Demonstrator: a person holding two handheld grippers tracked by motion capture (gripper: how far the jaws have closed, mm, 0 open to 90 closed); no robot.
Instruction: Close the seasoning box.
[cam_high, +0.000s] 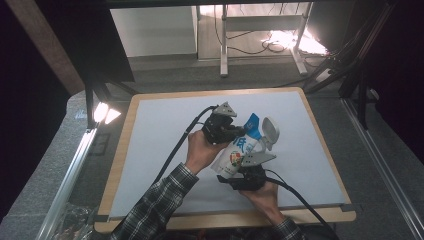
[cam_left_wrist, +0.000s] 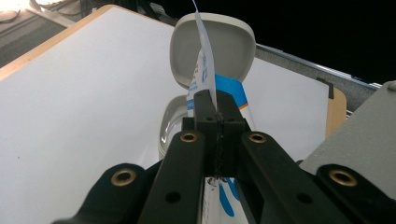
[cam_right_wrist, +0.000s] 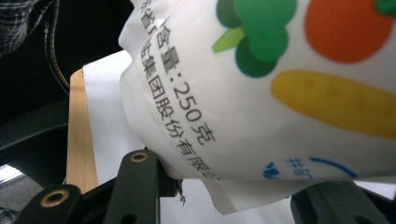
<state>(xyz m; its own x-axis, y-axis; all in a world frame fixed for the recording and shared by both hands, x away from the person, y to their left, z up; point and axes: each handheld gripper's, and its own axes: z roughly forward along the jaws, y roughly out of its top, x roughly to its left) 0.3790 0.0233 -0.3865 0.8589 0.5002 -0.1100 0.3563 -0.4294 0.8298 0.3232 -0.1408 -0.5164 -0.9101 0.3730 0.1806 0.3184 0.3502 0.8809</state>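
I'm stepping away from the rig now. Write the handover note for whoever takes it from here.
Left gripper: shut on the top edge of the pouch, pinching the thin flap.
Right gripper: shut on the pouch, clamped on its lower body.
Things: the pouch is held up above the white mat, tilted, between both grippers. A small white container sits on the mat just past the pouch top, its hinged lid standing open.
Done: pouch picked up and gripped at both ends, container opened.
Left: probably to open the pouch top and tip its contents into the container. Whether the top is already torn cannot be told.
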